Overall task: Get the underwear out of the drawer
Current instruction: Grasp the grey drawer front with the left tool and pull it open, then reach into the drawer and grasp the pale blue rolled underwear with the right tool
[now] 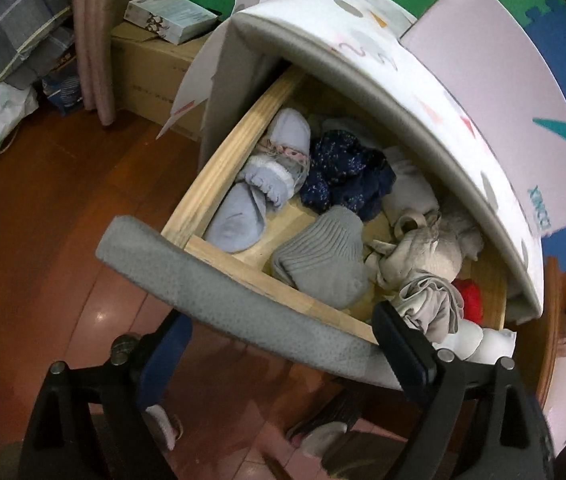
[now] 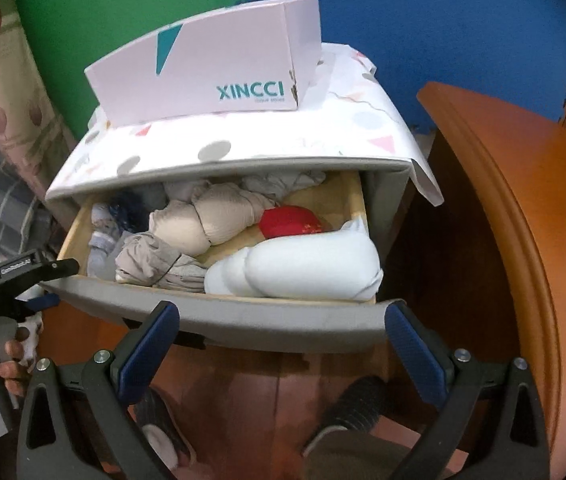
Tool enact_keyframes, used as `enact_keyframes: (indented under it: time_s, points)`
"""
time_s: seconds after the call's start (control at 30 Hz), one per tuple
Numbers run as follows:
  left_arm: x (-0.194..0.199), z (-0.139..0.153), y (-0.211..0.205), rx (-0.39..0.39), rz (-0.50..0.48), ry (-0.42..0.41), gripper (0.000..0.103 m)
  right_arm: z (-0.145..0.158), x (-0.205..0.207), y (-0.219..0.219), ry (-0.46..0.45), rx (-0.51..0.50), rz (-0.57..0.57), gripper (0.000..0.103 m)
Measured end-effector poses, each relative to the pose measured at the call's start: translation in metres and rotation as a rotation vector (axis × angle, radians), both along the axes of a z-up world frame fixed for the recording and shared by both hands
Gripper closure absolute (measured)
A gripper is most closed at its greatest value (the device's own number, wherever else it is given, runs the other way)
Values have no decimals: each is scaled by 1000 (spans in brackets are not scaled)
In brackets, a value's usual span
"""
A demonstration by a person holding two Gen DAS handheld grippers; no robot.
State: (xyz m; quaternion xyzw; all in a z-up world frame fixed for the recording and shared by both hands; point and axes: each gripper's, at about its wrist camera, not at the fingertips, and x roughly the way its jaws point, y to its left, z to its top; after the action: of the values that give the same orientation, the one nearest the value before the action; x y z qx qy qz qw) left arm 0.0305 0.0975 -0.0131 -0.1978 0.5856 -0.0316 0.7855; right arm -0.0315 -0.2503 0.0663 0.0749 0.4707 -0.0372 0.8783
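Observation:
The drawer stands pulled out, its grey front nearest me and its wooden side on the left. Rolled and crumpled garments fill it: light blue ones, a navy flowered one, a grey ribbed one, a beige one, a red one and a white roll. My left gripper is open wide at the drawer front's left end, with nothing pinched. My right gripper is open just below the front's middle, empty. A hand holds the left gripper at the picture's left edge.
A pink XINCCI box lies on the patterned cloth covering the cabinet top. Orange-brown wooden furniture stands close on the right. A cardboard box and a curtain are at the left. Slippered feet stand on the wooden floor.

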Motion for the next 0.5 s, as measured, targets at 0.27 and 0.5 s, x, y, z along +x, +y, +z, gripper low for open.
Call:
enact_keyframes:
  time_s: [0.27,0.5]
  points:
    - [-4,3,11,17,-24,48,8,13,1,-5,88,18,44,1]
    - [-9,7,7,33,-39,74,8,10,18,-10,235,57,65,1]
